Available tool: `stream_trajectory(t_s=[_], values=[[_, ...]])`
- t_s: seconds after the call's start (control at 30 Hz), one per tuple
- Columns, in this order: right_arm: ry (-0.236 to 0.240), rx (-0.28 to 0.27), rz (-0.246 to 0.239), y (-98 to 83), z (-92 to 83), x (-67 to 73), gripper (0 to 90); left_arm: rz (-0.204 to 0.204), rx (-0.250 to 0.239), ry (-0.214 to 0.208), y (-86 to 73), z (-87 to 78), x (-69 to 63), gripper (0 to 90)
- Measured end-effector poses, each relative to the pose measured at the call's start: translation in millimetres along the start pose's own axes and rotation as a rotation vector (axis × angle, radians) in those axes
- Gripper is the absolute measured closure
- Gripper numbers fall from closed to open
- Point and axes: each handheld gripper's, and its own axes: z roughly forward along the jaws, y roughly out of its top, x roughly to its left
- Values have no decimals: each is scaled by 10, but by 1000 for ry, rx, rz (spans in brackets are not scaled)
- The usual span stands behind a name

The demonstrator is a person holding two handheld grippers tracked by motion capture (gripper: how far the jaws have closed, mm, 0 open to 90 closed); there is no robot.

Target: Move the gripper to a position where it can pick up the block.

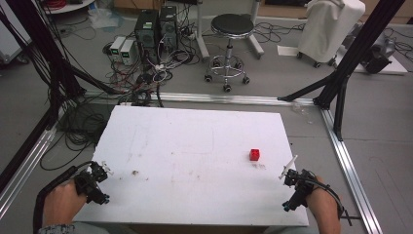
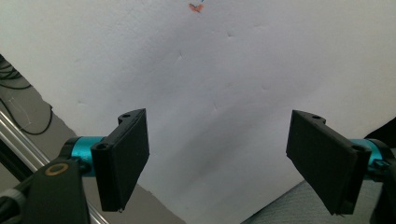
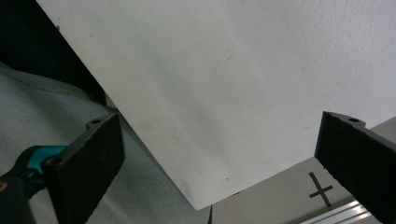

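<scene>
At opposite near corners of the table [image 1: 195, 141], the left gripper [image 1: 97, 183] and right gripper [image 1: 297, 190] hover, jaws spread wide and empty. That reads as a ready pose, with the red block [image 1: 254, 154] standing apart, untouched.

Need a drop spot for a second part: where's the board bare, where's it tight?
White board is mostly bare: the whole far half and the centre between left gripper and red block. Tightest is the right near corner, between block and right gripper.

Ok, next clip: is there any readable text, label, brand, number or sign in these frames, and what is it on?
No readable text.
Black "X" mark: a taped or drawn cross on the floor past the table corner, right gripper view.
Two small boxes on the floor behind the table, high view: fronts too small to read.
Red block: no marking visible.
</scene>
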Motion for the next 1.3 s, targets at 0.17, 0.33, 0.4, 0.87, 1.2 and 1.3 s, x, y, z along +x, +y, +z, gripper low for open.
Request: stream_trajectory(t_s=[0.17, 0.33, 0.4, 0.87, 1.2, 1.3], values=[[-25, -9, -4, -23, 40, -49, 10, -4, -4, -2, -2, -2, -1, 214], [-31, -15, -11, -30, 69, -79, 11, 0, -2, -9, 9, 5, -9, 214], [-37, -15, -27, -26, 85, -92, 11, -2, -3, -9, 7, 5, -12, 214], [-139, 41, -169, 140, 151, -408, 10, -1, -4, -8, -9, 7, -7, 214], [-153, 29, -255, 329, 115, -657, 11, -5, -6, -15, -7, 31, -8, 214], [-150, 26, -261, 374, 83, -736, 10, 1, -5, -13, -2, 28, -5, 214]])
